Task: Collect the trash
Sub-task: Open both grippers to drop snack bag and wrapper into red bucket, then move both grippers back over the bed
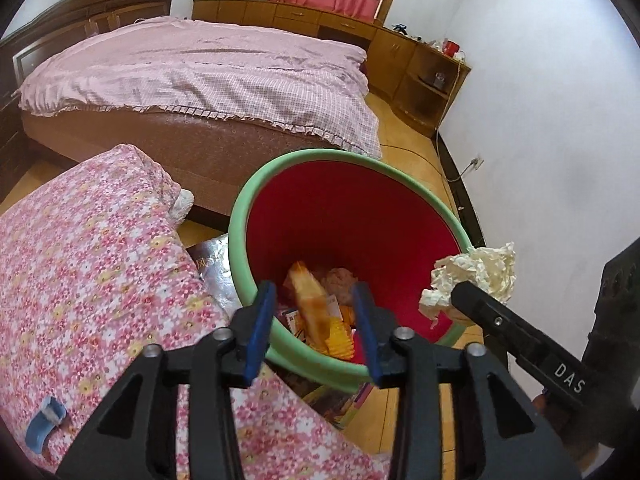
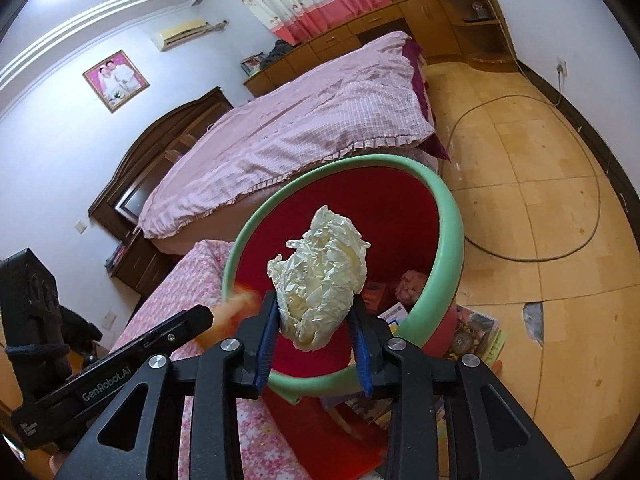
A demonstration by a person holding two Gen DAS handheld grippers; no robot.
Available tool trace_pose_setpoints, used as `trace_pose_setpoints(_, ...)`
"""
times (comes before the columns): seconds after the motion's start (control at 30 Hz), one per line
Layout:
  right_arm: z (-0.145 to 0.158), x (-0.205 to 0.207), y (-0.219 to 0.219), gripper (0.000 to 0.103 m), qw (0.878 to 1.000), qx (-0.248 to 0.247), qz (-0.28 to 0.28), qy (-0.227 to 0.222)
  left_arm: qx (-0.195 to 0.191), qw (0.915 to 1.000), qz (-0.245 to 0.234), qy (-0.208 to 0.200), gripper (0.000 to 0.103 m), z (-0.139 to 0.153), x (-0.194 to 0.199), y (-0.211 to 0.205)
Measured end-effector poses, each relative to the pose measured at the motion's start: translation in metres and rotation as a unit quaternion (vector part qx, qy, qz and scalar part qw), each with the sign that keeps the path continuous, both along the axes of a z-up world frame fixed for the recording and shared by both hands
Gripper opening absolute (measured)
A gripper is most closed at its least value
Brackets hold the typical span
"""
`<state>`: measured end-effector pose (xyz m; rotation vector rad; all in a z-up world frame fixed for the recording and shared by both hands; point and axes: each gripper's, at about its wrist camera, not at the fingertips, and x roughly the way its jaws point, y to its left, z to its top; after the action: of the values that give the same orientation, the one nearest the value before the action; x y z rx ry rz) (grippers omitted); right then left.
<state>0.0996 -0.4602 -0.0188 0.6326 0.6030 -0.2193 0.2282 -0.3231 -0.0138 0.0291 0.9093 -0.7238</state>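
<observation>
A red bin with a green rim (image 1: 256,184) stands on the floor and holds wrappers. My left gripper (image 1: 316,328) is open above the bin's near edge. A blurred orange wrapper (image 1: 310,304) hangs between its fingers without touching them, over the bin. My right gripper (image 2: 316,320) is shut on a crumpled cream paper ball (image 2: 320,276) and holds it over the bin's rim (image 2: 452,232). The paper ball also shows in the left wrist view (image 1: 472,280), at the bin's right rim.
A flowered pink quilt (image 1: 92,280) lies left of the bin. A bed with a pink checked cover (image 1: 208,76) stands behind. Magazines (image 2: 476,332) lie on the wooden floor under the bin. A cable (image 2: 592,216) loops across the floor. Wooden cabinets (image 1: 400,52) line the far wall.
</observation>
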Motion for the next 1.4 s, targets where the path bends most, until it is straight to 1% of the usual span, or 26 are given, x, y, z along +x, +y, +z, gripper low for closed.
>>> trace_pose_setpoints(0.13,-0.001,0.004,-0.006,0.038,1.0,0.003,0.003,-0.004,0.0,0.9999,0.01,0.002,0.045,-0.002,0.005,0.0)
trace_pose_setpoints(0.2,-0.003,0.007,-0.007,0.04,1.0,0.001,0.007,-0.004,0.002,0.9999,0.014,0.004,0.045,-0.004,0.006,0.004)
trace_pose_setpoints(0.3,-0.007,0.014,-0.009,0.051,1.0,0.006,0.013,0.001,0.003,0.9997,0.021,0.006,0.045,-0.004,0.005,0.011)
trace_pose_setpoints(0.33,-0.009,0.015,-0.009,0.057,1.0,0.009,0.011,0.004,0.002,0.9997,0.022,0.007,0.045,-0.003,0.005,0.013)
trace_pose_setpoints(0.37,-0.01,0.016,-0.009,0.061,1.0,0.01,0.008,0.007,0.0,0.9996,0.027,0.007,0.045,-0.002,0.005,0.016)
trace_pose_setpoints(0.4,-0.012,0.017,-0.009,0.062,1.0,0.009,0.006,0.012,-0.003,0.9995,0.029,0.006,0.045,-0.001,0.004,0.019)
trace_pose_setpoints(0.47,-0.014,0.018,-0.007,0.062,1.0,0.009,0.005,0.021,-0.006,0.9994,0.033,0.005,0.045,0.001,0.001,0.026)
trace_pose_setpoints(0.57,-0.012,0.016,-0.006,0.062,1.0,0.006,0.006,0.021,-0.011,0.9991,0.04,0.004,0.045,0.005,-0.002,0.038)
trace_pose_setpoints(0.73,-0.005,0.008,0.0,0.062,1.0,0.003,0.007,0.01,-0.019,0.9983,0.056,-0.001,0.045,0.012,-0.007,0.058)
trace_pose_setpoints(0.93,0.004,0.001,0.017,0.063,1.0,0.006,0.021,-0.002,-0.024,0.9955,0.091,-0.009,0.045,0.021,-0.016,0.099)
trace_pose_setpoints(1.23,0.014,0.0,0.062,0.063,0.998,0.002,0.062,0.0,-0.017,0.9873,0.157,-0.018,0.045,0.029,-0.023,0.169)
trace_pose_setpoints(1.4,0.017,0.002,0.088,0.064,0.996,0.005,0.083,0.004,-0.017,0.98,0.198,-0.019,0.045,0.031,-0.023,0.219)
